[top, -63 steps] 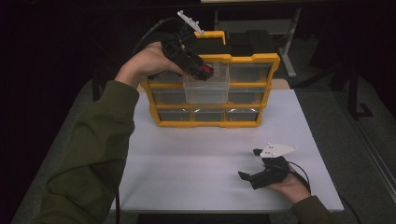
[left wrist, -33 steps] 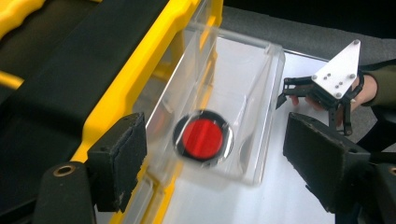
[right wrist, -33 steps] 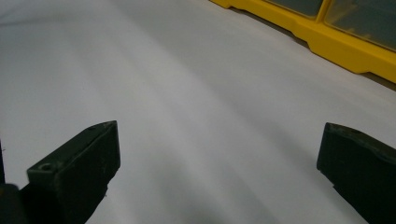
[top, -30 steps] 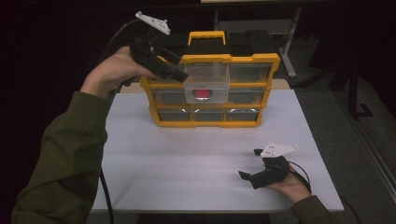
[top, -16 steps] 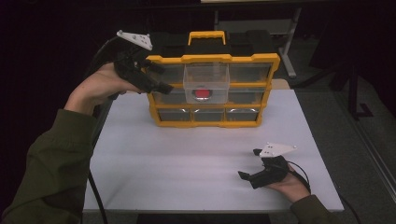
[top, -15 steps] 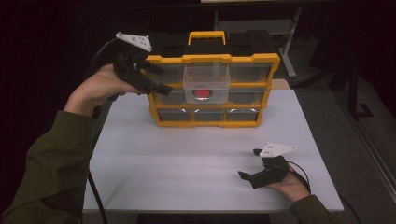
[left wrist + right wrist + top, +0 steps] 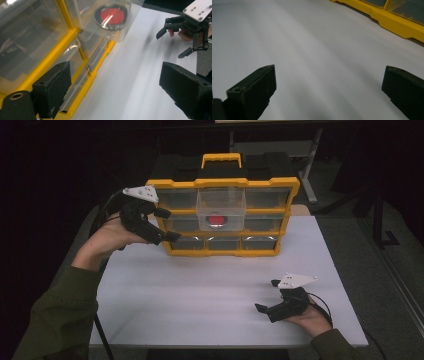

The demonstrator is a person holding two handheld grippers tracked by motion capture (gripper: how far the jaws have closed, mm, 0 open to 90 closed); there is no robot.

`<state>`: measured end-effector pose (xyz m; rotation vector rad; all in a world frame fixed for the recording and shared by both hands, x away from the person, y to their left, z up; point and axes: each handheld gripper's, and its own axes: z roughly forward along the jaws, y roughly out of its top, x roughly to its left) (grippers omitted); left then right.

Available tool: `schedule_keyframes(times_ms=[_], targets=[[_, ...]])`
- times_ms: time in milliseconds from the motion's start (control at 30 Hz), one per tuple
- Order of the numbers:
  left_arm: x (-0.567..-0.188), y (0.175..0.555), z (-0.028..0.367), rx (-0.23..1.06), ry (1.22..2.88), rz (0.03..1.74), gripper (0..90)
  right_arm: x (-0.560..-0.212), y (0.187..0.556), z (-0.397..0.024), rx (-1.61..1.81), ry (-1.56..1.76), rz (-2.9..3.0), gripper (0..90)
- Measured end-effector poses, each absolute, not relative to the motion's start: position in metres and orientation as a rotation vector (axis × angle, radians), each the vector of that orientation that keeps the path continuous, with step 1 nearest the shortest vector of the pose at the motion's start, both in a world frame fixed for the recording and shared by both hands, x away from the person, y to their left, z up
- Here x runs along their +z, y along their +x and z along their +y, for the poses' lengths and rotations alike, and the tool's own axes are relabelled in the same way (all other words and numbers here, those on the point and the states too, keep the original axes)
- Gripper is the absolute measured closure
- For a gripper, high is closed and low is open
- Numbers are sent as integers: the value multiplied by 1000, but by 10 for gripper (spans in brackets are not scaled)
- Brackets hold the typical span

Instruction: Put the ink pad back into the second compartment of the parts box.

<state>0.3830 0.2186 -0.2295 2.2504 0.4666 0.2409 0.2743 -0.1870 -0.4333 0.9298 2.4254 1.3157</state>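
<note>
High view: we are holding the left hand-held gripper (image 7: 165, 225) beside the yellow organizer's (image 7: 222, 182) left end, its jaws just opening, empty. A red disc (image 7: 216, 219) is lying in the pulled-out clear drawer (image 7: 221, 200). The right hand-held gripper (image 7: 266, 296) is resting open and empty on the near-right counter (image 7: 200, 290).

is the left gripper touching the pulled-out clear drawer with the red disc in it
Apart. In the left gripper view the left gripper has open jaws with nothing between them, and the clear drawer sits well beyond its tips.
</note>
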Motion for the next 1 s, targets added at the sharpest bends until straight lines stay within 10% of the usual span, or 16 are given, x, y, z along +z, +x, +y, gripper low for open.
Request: schedule_keyframes(times_ms=[1000], targets=[[-352, 345, 247, 246, 2181, 633, 0, -434, 274, -186, 1313, 928, 2431, 0]])
